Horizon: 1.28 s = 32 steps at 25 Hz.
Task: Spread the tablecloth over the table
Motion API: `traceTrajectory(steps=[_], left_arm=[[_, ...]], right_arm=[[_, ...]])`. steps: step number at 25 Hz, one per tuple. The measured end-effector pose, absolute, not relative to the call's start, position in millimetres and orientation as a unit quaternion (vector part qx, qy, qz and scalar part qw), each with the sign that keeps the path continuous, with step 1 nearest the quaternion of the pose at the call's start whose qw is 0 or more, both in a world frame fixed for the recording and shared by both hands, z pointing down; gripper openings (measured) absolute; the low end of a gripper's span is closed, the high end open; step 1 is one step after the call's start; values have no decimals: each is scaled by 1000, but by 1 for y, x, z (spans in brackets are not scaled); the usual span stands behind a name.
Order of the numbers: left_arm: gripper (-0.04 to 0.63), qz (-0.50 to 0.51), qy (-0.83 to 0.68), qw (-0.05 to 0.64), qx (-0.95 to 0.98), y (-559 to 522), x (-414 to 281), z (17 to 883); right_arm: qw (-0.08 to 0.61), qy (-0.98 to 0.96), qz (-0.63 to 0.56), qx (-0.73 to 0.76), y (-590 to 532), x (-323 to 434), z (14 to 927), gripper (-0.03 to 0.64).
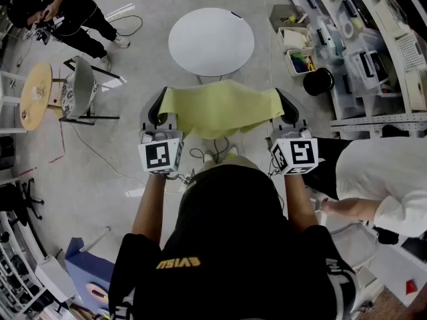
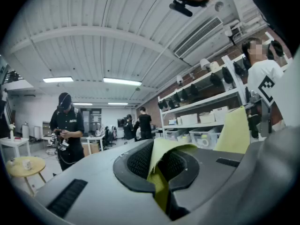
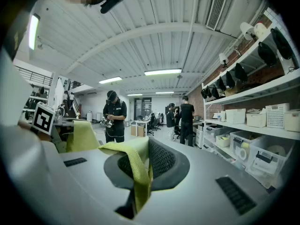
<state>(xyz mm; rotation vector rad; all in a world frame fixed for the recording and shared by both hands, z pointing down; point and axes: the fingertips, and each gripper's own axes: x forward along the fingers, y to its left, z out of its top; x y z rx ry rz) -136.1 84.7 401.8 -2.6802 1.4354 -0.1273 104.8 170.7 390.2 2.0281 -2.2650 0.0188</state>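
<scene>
Your left hand-held gripper (image 1: pixel 157 110) and right hand-held gripper (image 1: pixel 288 107) each clamp a corner of the tablecloth (image 1: pixel 220 109), stretched between them short of the worktop (image 1: pixel 211 42): hold tension, carry forward, lower evenly.

I hold the yellow-green cloth (image 1: pixel 220 109) up in the air, stretched wide between my left hand-held gripper (image 1: pixel 159 112) and right hand-held gripper (image 1: pixel 288 111), each clamped on a corner; its near edge sags. The round white counter (image 1: pixel 211 42) stands just beyond it, uncovered
</scene>
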Motion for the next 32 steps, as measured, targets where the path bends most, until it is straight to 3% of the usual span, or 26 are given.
traceTrajectory(steps=[9, 14, 32], left_arm=[[17, -47, 513, 35, -856, 103, -193, 404], [17, -45, 547, -23, -836, 100, -231, 419], [17, -67, 590, -15, -804, 75, -262, 423]], right_arm=[[63, -716, 14, 695, 183, 113, 401, 3], [55, -701, 27, 710, 188, 118, 402, 3], [75, -671, 35, 737, 195, 184, 404, 3]])
